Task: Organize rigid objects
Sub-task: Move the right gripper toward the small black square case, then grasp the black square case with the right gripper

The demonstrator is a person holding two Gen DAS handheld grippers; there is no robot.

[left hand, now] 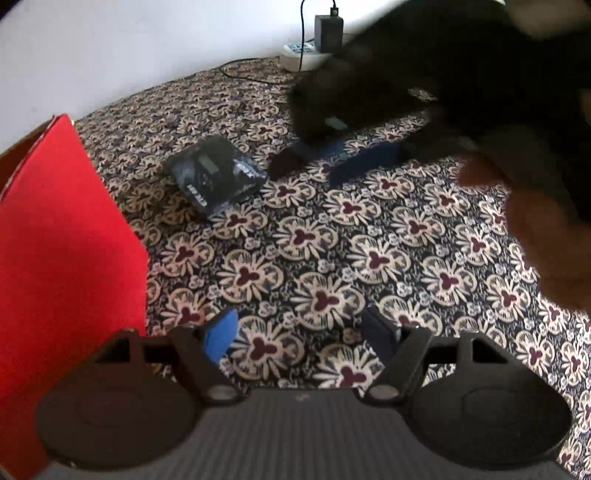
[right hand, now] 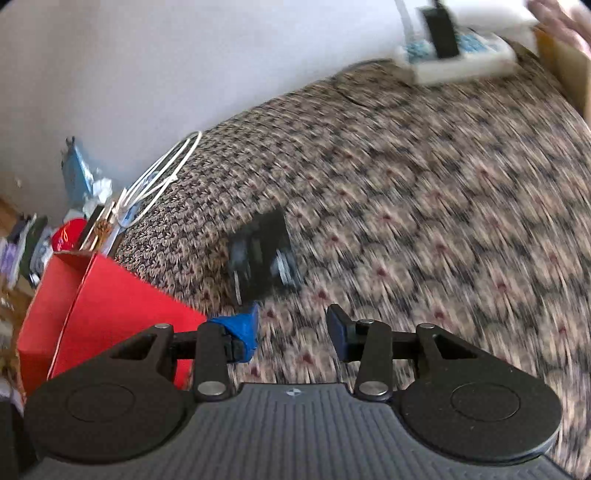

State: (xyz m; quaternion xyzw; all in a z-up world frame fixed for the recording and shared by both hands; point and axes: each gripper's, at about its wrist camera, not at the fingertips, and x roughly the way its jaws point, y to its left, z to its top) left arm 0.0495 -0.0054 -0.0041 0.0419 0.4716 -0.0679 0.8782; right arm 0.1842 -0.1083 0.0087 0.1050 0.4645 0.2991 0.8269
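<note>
A dark printed box lies on the patterned cloth, ahead and left of my left gripper, which is open and empty, low over the cloth. The same box shows blurred in the right wrist view, just ahead of my right gripper, which is open and empty. In the left wrist view the right gripper appears as a dark blurred shape at the upper right, its blue fingers near the cloth. A red open box stands at the left; it also shows in the right wrist view.
A white power strip with a black adapter and cable lies by the wall at the back. In the right wrist view, a white wire loop and assorted clutter lie behind the red box. A wooden edge is at the right.
</note>
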